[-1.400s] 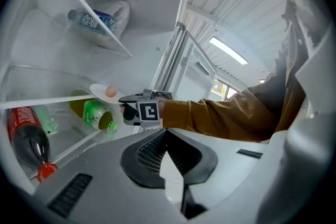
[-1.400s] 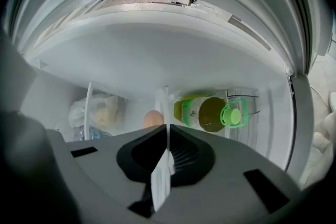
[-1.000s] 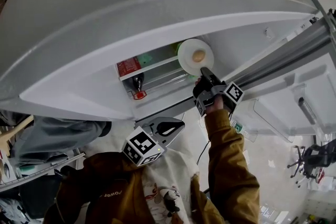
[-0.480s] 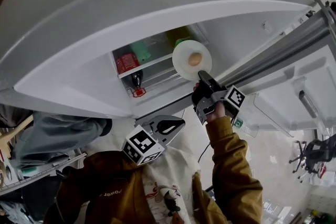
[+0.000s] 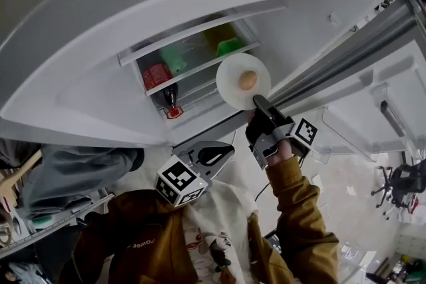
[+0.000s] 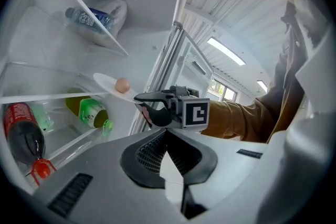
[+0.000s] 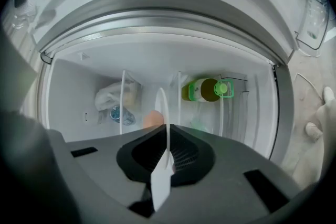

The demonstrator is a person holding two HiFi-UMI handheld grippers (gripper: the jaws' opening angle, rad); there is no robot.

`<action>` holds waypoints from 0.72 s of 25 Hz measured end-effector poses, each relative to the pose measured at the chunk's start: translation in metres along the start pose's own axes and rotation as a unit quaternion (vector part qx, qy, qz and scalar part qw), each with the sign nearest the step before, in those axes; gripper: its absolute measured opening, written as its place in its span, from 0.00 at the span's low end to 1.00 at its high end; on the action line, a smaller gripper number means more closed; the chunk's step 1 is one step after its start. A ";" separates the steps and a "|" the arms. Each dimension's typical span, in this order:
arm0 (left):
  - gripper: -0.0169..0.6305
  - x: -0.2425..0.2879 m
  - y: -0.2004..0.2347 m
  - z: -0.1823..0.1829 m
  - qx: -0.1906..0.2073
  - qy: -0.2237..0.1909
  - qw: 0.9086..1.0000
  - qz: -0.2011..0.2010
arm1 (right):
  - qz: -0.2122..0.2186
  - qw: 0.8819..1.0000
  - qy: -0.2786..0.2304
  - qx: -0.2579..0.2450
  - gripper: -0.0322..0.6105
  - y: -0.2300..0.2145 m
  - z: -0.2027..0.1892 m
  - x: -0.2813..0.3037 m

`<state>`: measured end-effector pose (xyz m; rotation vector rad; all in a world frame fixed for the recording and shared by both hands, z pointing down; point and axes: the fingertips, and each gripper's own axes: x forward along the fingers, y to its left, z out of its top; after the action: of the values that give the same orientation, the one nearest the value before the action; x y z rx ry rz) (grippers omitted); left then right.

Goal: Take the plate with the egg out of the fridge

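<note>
A white plate (image 5: 233,80) with a brown egg (image 5: 247,80) on it hangs just in front of the open fridge's shelves. My right gripper (image 5: 258,102) is shut on the plate's near rim from below. In the right gripper view the plate (image 7: 162,107) stands edge-on between the jaws, the egg (image 7: 153,119) to its left. The left gripper view shows the plate (image 6: 105,82), the egg (image 6: 122,85) and the right gripper (image 6: 140,98) from the side. My left gripper (image 5: 228,153) is shut and holds nothing, low near my chest, apart from the plate.
Inside the fridge (image 5: 200,23) lie a dark bottle (image 5: 171,100), a red can (image 5: 157,75) and green bottles (image 5: 226,45) behind glass shelves. A water bottle (image 6: 88,17) and a bag sit on another shelf. The open door (image 5: 363,100) with clear bins stands at the right.
My right gripper has drawn the plate with the egg outward from the shelf, away from the bottles. The left gripper has stayed where it was.
</note>
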<state>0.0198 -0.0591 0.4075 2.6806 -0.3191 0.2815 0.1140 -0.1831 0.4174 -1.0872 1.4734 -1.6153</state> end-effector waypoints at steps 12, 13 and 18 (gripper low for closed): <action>0.04 -0.001 -0.002 0.003 0.004 -0.002 1.000 -0.001 | 0.000 1.000 -0.005 0.001 0.08 0.007 -0.003 -0.050; 0.04 -0.001 -0.002 0.003 0.005 -0.002 1.000 -0.001 | 0.001 1.000 -0.005 0.003 0.08 0.008 -0.005 -0.054; 0.04 -0.003 -0.002 0.002 0.003 -0.004 1.000 0.000 | 0.003 1.000 -0.012 0.016 0.08 0.011 -0.014 -0.074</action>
<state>0.0174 -0.0572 0.4045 2.6871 -0.3216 0.2734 0.1318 -0.1117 0.3963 -1.0794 1.4284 -1.6101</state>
